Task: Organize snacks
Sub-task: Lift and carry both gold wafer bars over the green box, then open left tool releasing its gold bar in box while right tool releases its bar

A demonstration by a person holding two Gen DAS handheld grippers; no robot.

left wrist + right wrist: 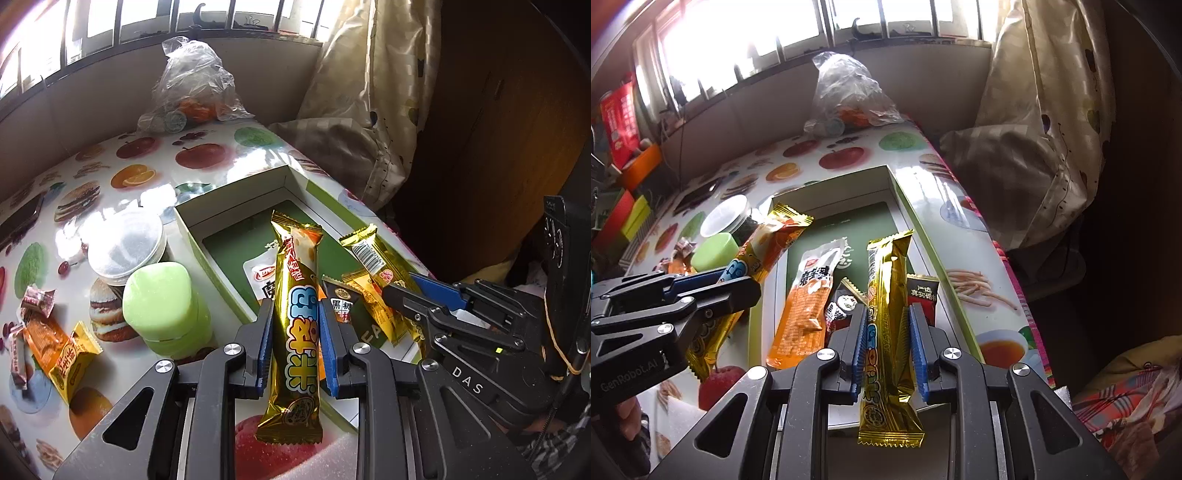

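My left gripper (295, 321) is shut on a long gold snack bar (295, 314), held above the near edge of an open green-and-white box (236, 199). My right gripper (888, 328) is shut on a second gold snack bar (886, 314) over the same box (923, 218). In the box lie an orange-and-white packet (809, 302) and small dark packets (921, 291). The right gripper (406, 295) with its bar (373, 269) shows in the left wrist view; the left gripper (735, 284) with its bar (764, 243) shows in the right wrist view.
A green tub (162, 302) and a clear-lidded jar (125, 247) stand left of the box. Loose snack packets (55, 339) lie at the table's left. A plastic bag (195, 85) sits at the far edge. A curtain (373, 110) hangs right of the table.
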